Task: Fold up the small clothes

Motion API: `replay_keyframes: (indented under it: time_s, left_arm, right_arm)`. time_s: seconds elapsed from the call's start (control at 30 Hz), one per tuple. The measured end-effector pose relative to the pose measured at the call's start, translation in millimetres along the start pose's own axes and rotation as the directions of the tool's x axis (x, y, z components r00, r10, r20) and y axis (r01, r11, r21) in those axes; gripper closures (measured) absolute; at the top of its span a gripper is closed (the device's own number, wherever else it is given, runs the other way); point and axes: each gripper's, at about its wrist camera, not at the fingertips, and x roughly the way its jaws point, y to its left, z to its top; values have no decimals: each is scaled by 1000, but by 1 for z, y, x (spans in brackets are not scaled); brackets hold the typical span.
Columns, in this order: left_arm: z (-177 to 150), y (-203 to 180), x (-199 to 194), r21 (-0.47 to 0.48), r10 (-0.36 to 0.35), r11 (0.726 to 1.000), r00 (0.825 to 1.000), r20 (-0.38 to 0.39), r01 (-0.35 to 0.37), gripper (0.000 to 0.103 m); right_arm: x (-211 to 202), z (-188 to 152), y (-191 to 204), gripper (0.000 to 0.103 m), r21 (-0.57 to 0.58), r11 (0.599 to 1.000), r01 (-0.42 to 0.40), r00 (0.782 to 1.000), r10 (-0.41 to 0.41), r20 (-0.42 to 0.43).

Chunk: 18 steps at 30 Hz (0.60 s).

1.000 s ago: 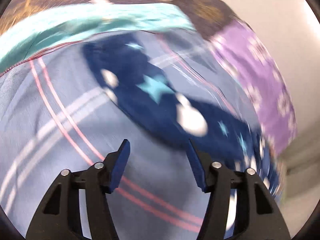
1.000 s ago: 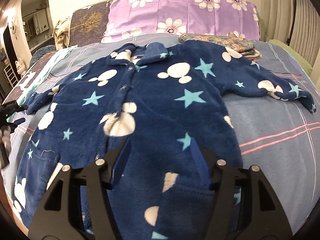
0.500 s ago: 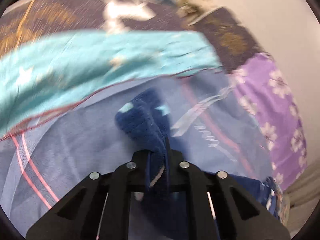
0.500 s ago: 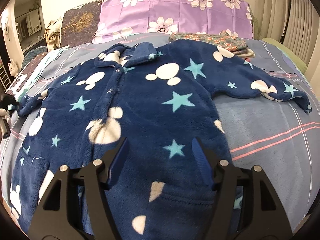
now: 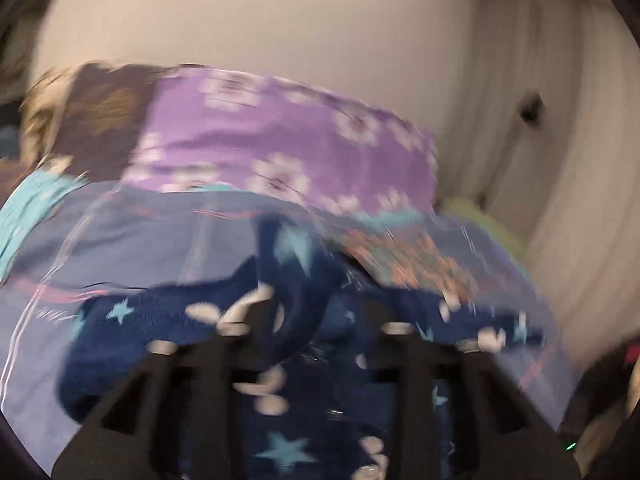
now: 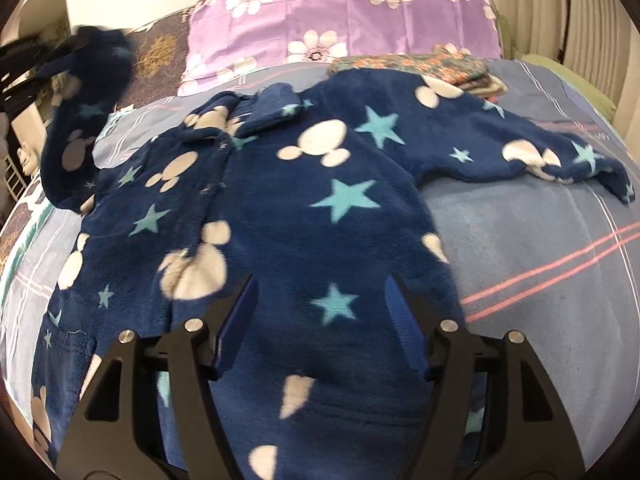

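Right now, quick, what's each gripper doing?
Left gripper: fingers have just been opening, blue sleeve between them; grip cannot be told.
Right gripper: open, holding nothing.

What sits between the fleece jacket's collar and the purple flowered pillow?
In the right wrist view, only a bare strip of blue-grey striped bedsheet lies between the jacket's collar and the purple pillow.

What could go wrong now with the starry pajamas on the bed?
1. The left gripper has just been opening its jaws with the lifted sleeve between them, so the sleeve may flop down crooked instead of flat across the chest.
2. The right gripper hovers open above the pajamas and pins nothing, so the soft body could bunch or slide on the bed.
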Motion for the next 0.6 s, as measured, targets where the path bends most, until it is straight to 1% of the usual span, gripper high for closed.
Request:
replay_keyframes:
  time_s: [0.07,0.1,0.13,0.17,0.23,0.27,0.3,0.33,0.37,0.43,0.47,0.53,0.57,0.6]
  left_arm:
    - [-18,-26,19,81,-16,996,998,-54,20,53]
    - [-35,-42,25,129,-33,991,995,-95,45,51]
    - [-44,-46,26,149,-31,988,994,-109,47,47]
    - [-57,-49,24,183,-4,983,992,-123,27,46]
    - [-67,-38,19,220,49,975,991,-124,-20,41]
    - [-71,-27,15,236,86,970,989,-120,-56,39]
    - [-78,-15,6,253,142,961,984,-106,-112,35]
    - [-85,-3,-4,264,193,951,977,-92,-163,31]
    - [-91,12,-13,266,243,940,966,-84,-214,30]
    - [-98,40,-21,257,322,922,942,-97,-289,29]
    - [-103,59,-22,250,388,902,915,-111,-352,29]
    - [-106,89,-19,232,469,871,873,-133,-433,29]
    - [-109,108,-12,214,516,850,841,-161,-481,29]
    - [-110,121,-5,198,547,835,815,-190,-514,29]
  right_arm:
    - [-2,0,-10,36,19,1000,5,1000,-5,0]
    - [-3,0,-15,36,23,1000,9,1000,-9,1]
    - [-4,1,-20,36,23,1000,10,1000,-10,0]
    - [-4,2,-23,36,21,1000,5,1000,-5,-3]
    - [-2,8,-29,36,23,999,-32,999,33,-22]
    - [0,12,-30,37,26,998,-61,998,61,-32]
    - [2,16,-29,40,29,995,-95,994,97,-41]
    - [6,24,-27,47,28,987,-159,986,160,-54]
    - [9,30,-24,52,27,977,-212,975,213,-66]
    - [26,49,-16,55,33,947,-318,942,320,-97]
    - [35,58,-11,55,34,940,-341,933,342,-110]
    - [62,78,4,55,32,925,-379,915,380,-135]
    - [75,86,10,55,37,919,-394,907,395,-148]
    - [91,95,17,55,51,912,-406,897,409,-166]
